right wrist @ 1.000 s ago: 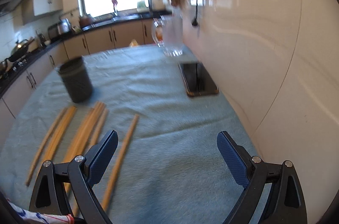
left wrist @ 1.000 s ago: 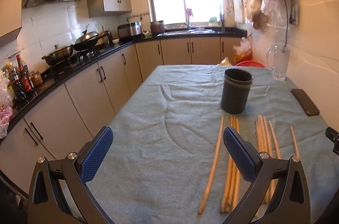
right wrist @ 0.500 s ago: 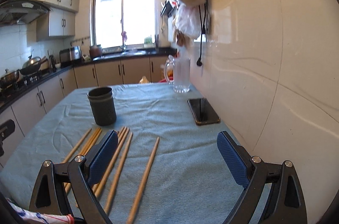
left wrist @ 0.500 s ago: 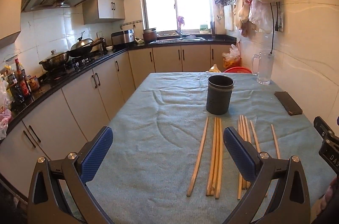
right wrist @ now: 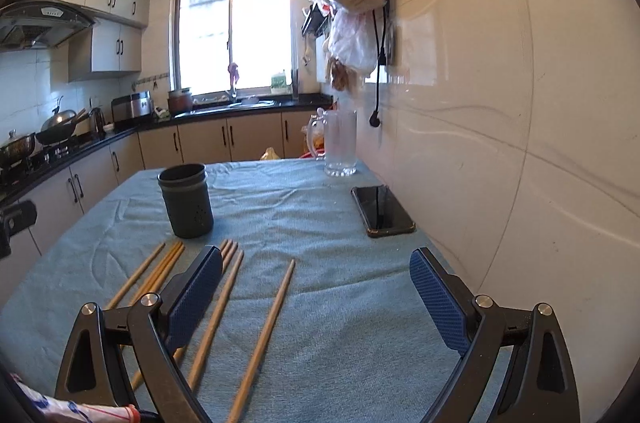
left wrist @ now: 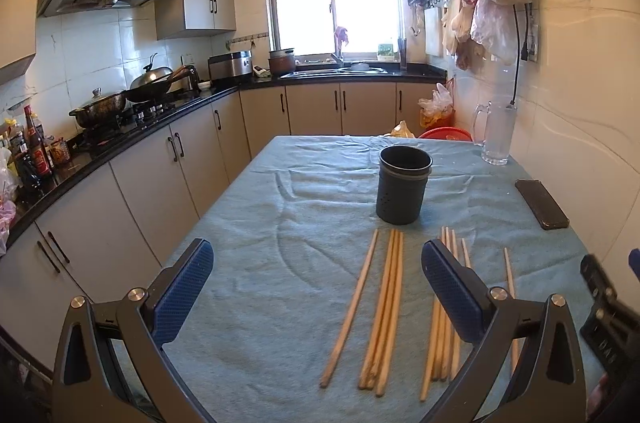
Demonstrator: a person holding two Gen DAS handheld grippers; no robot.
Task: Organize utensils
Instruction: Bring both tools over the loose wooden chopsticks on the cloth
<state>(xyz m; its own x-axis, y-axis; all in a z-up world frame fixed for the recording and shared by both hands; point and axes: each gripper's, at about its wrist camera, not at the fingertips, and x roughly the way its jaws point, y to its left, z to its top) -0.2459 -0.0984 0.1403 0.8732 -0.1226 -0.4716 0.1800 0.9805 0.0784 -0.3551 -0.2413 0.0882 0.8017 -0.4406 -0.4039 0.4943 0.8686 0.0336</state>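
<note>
At the bottom of the left wrist view the left gripper (left wrist: pixel 318 289) hangs over the blue cloth (left wrist: pixel 256 247) with its jaws wide apart and nothing between them; the right gripper (right wrist: pixel 316 293) fills the bottom of its own view the same way, jaws spread and empty; both look poised for a first pick rather than mid-carry.

Just beyond them, in the lower middle of both frames, the chopsticks (left wrist: pixel 386 307) lie flat on the cloth in loose groups, a lone one at the left, a tight bundle beside it, another bundle partly behind the left gripper's right finger, and a single stick (right wrist: pixel 266 335) set apart at the right; they all run lengthwise, tips toward the holder, which I judge suits a pinch across the shaft and a tilt upright.

At mid-frame stands the dark holder (left wrist: pixel 403 185), upright and touching none of the sticks; its mouth shows no sticks rising out of it, so it seems unfilled, though its bottom is hidden.

Farther, at the right edge, a black phone (right wrist: pixel 382 210) lies flat near the wall; beyond it stands a glass mug (right wrist: pixel 339 143), upright, apparently holding nothing.
</note>
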